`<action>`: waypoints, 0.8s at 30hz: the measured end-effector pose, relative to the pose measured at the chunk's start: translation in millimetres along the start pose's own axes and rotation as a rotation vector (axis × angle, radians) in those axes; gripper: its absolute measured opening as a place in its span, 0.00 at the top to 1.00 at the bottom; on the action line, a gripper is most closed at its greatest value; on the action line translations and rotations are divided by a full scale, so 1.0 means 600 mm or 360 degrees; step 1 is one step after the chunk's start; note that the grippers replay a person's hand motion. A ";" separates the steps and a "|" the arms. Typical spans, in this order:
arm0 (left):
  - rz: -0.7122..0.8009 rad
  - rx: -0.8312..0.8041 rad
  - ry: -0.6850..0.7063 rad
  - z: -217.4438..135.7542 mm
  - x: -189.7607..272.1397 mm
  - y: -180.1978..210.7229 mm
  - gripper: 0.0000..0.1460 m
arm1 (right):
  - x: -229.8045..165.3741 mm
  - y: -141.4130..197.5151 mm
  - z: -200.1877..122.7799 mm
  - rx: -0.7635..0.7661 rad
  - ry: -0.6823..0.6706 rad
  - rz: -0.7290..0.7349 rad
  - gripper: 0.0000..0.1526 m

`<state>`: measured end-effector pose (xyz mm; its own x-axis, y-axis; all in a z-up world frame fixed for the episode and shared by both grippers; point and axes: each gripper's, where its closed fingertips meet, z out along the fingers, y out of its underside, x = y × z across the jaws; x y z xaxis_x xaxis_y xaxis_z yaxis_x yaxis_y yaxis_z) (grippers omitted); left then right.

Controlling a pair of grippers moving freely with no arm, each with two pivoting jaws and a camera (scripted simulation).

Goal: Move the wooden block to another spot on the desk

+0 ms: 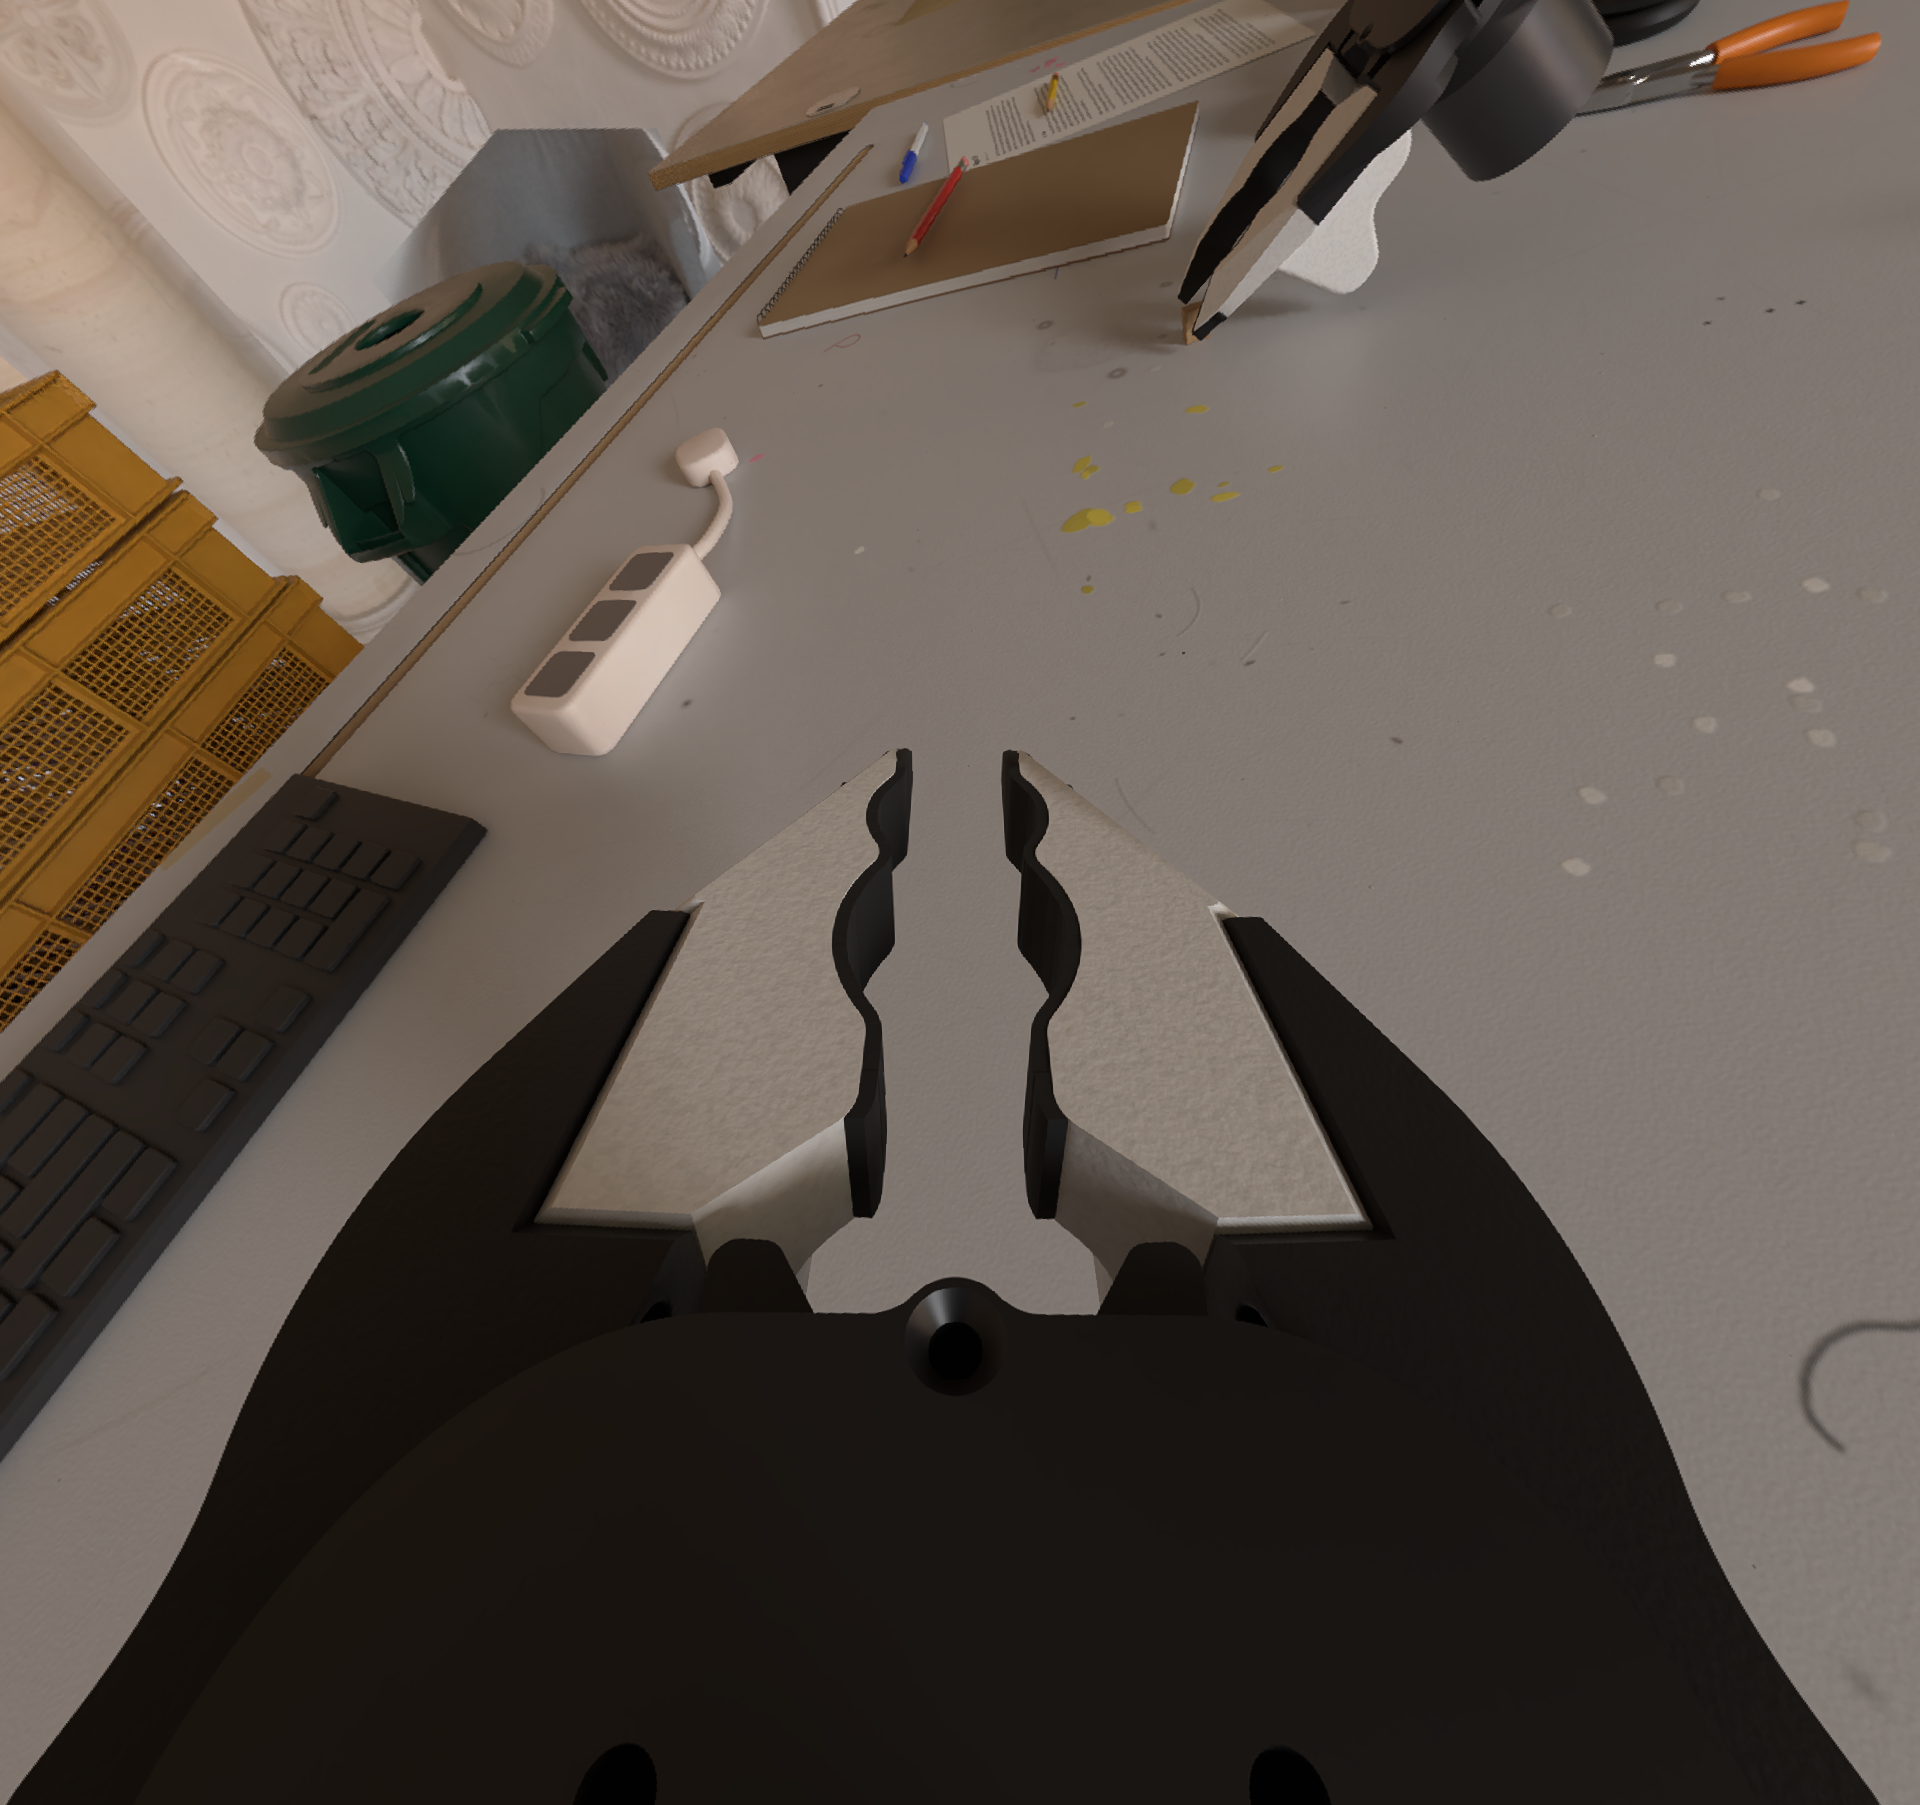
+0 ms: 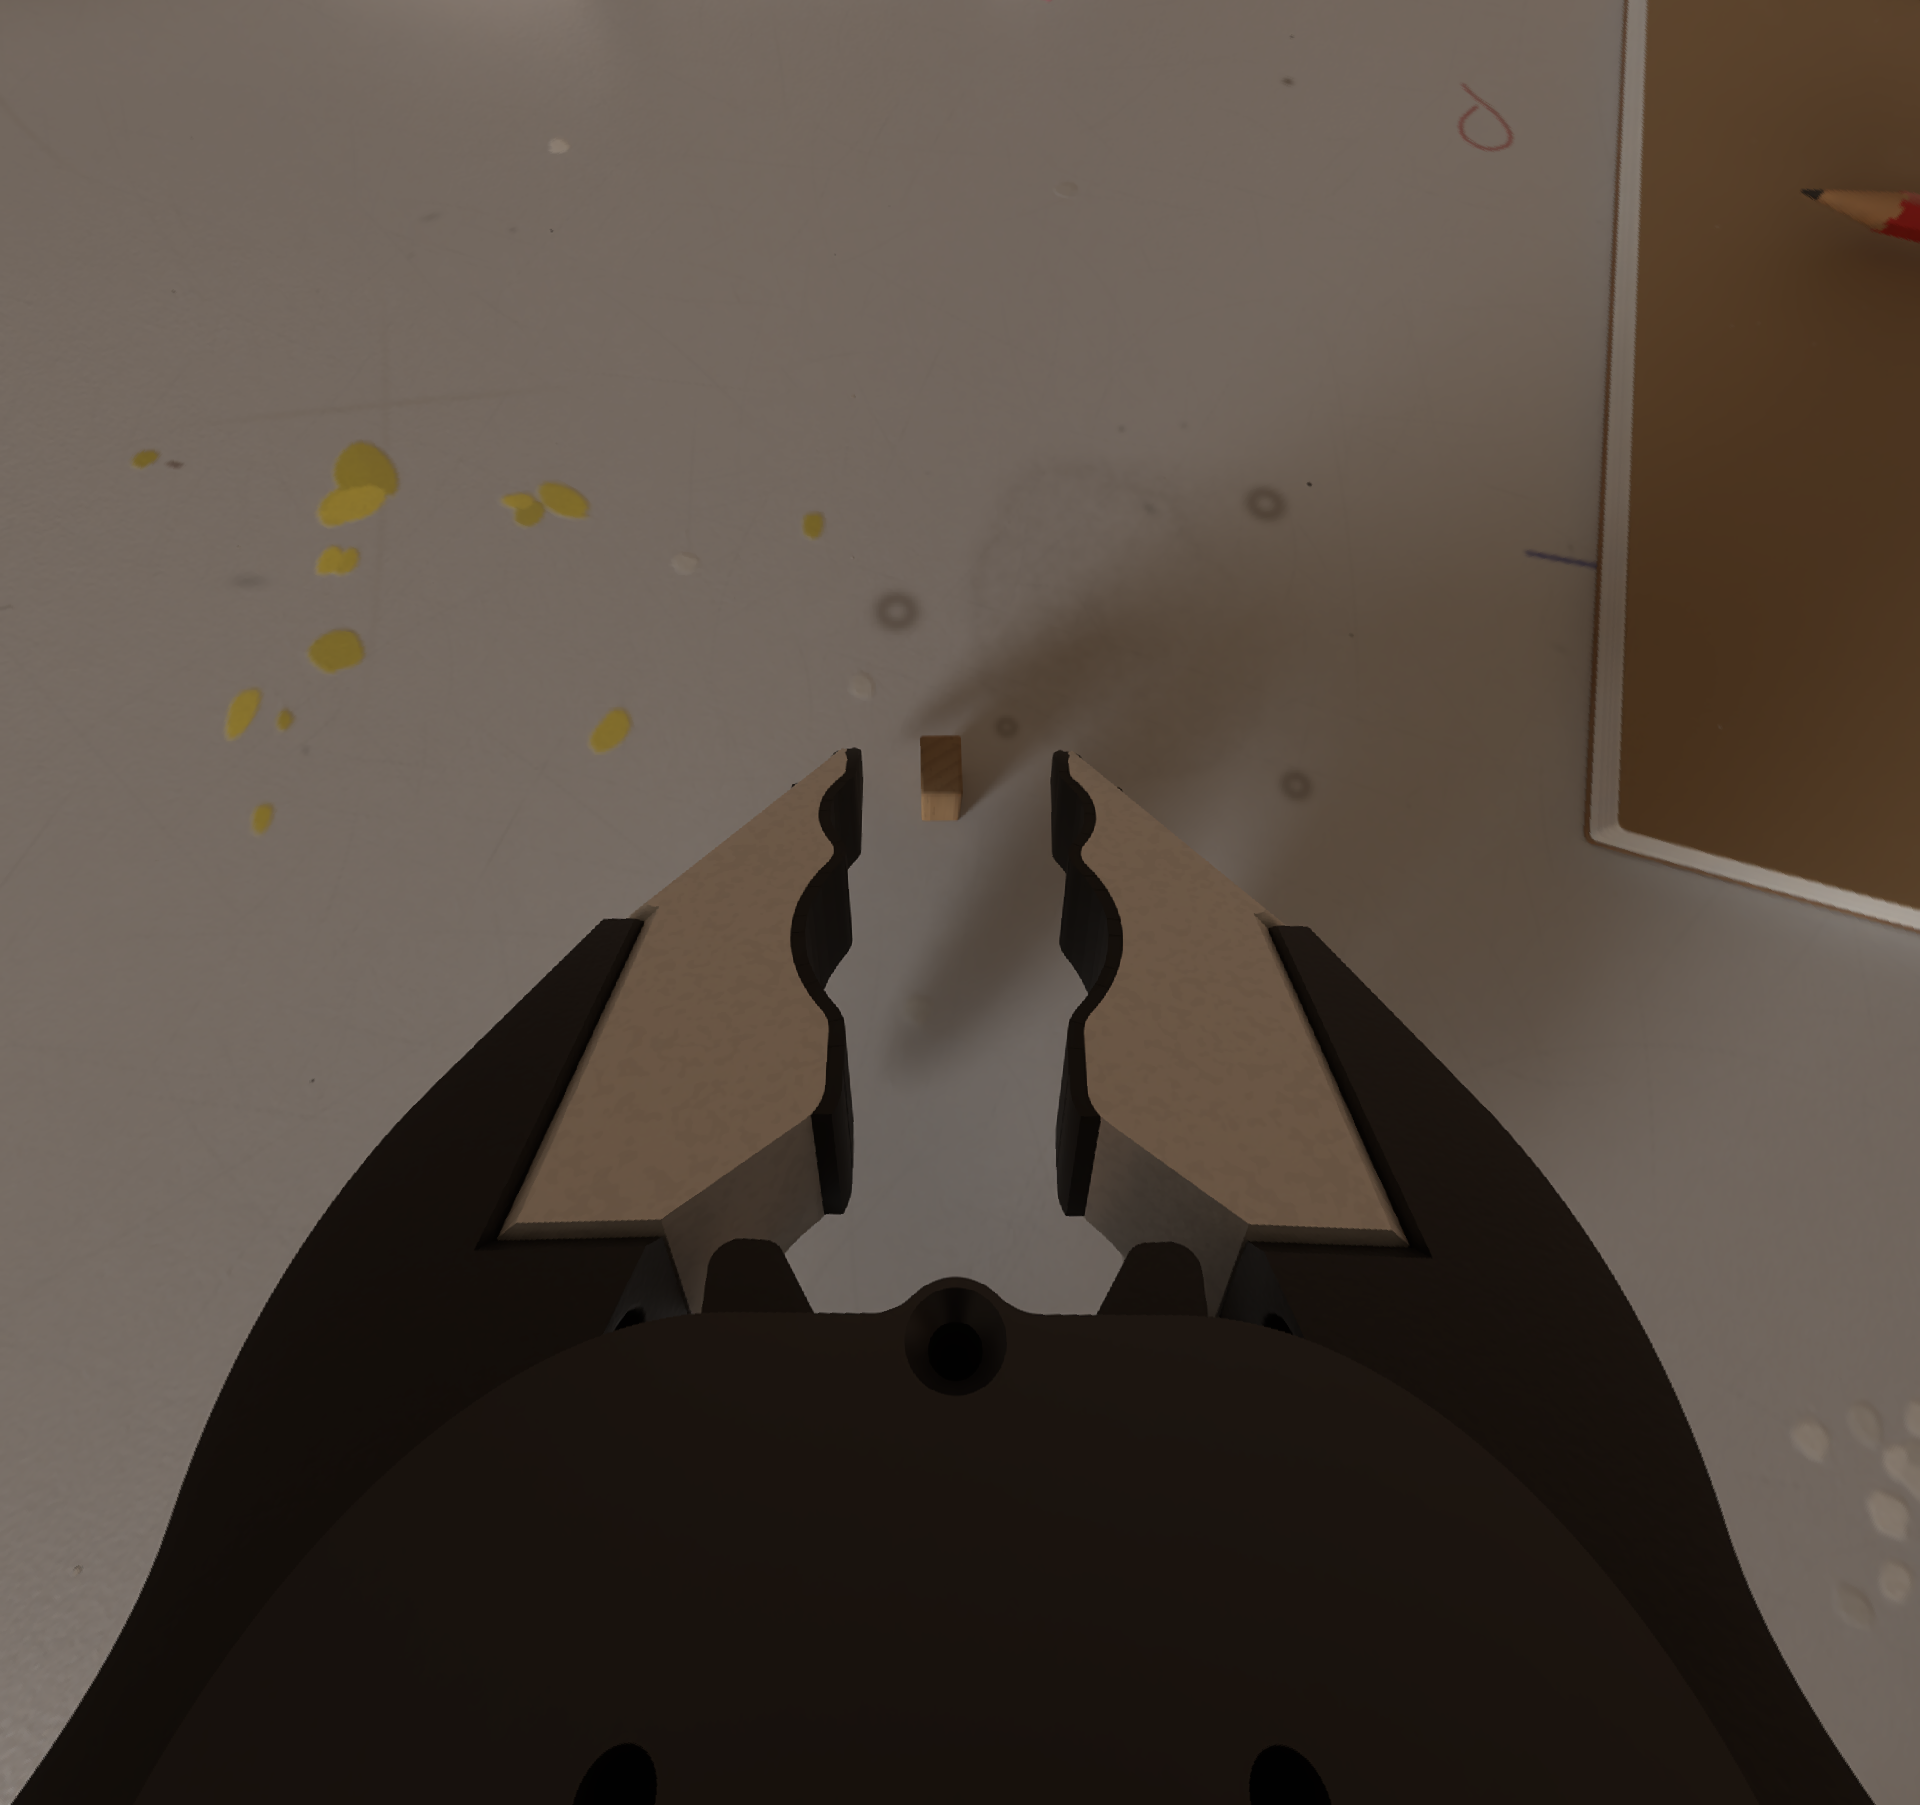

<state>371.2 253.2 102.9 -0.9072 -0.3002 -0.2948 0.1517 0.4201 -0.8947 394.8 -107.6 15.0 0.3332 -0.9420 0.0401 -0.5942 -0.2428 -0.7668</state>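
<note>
A small light wooden block (image 2: 940, 779) lies on the grey desk (image 2: 727, 301), right between the tips of my right gripper (image 2: 954, 768). The right gripper is open, its jaws on either side of the block and not touching it. In the left wrist view the same right gripper (image 1: 1197, 313) points down at the desk far ahead, with a sliver of the block (image 1: 1185, 322) showing at its tips. My left gripper (image 1: 956, 768) is open and empty, low over the desk (image 1: 1351, 664).
A white power strip (image 1: 613, 649) and black keyboard (image 1: 177, 1028) lie at the left. A brown spiral notebook (image 1: 987, 217) with a red pencil (image 1: 935, 207) lies ahead; it also shows in the right wrist view (image 2: 1766, 508). Orange pliers (image 1: 1756, 56) lie far right. A green bin (image 1: 436, 405) and yellow crates (image 1: 114, 675) stand beyond the desk edge.
</note>
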 end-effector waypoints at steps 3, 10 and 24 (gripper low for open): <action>-0.0019 -0.0002 -0.0002 0.000 -0.004 0.003 0.88 | -0.003 0.001 0.007 -0.0029 -0.0023 -0.0019 0.77; -0.0037 -0.0006 -0.0017 -0.002 -0.012 0.006 0.88 | -0.010 -0.004 0.000 -0.0001 -0.0025 -0.0084 0.95; -0.0060 -0.0139 -0.0013 0.008 -0.010 0.037 0.88 | -0.349 0.028 -0.048 -0.0027 -0.0673 -0.0808 0.95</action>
<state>382.2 260.2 83.0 -0.9083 -0.3238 -0.2648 0.0828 0.4813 -0.8727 293.9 78.8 11.9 0.8317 -0.5382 0.1362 -0.2979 -0.6396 -0.7087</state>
